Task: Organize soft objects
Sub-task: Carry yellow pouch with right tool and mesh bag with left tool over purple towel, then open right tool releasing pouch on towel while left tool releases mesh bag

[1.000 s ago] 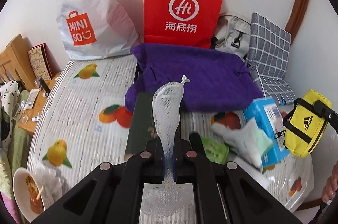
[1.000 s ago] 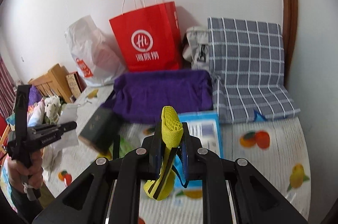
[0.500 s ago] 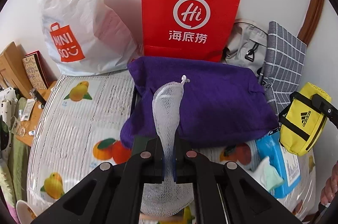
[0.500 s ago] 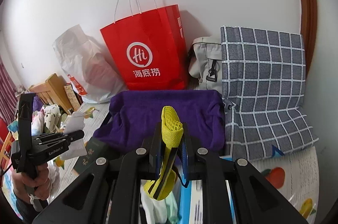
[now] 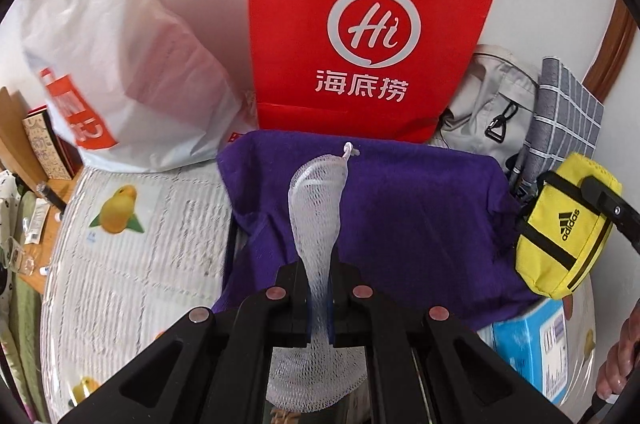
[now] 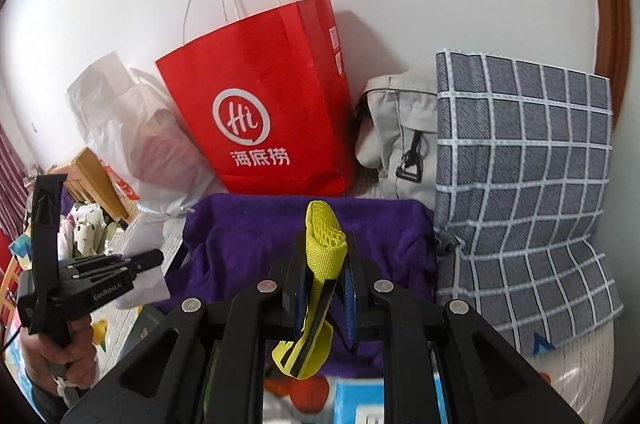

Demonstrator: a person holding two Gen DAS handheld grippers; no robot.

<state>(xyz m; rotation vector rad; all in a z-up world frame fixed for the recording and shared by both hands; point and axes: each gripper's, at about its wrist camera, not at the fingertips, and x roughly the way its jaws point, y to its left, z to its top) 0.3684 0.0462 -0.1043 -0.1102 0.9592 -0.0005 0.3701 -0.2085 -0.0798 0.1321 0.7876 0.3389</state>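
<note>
Left wrist view: we are carrying, left gripper (image 5: 320, 288) pinching white mesh pouch (image 5: 318, 207), right gripper (image 6: 322, 288) pinching yellow bag (image 6: 322, 244), both above purple cloth (image 5: 420, 207); next, probably lowering and releasing there.

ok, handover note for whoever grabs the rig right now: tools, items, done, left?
Left tool: shut on the white mesh pouch, held up over the purple cloth.
Right tool: shut on the yellow Adidas pouch, also above the purple cloth, in front of the red paper bag.
Done: both soft items are picked up and off the table.
Left: set both down; the destination is not evident, possibly the purple cloth or the red bag. The blue box sits on the table at the cloth's near edge.
</note>
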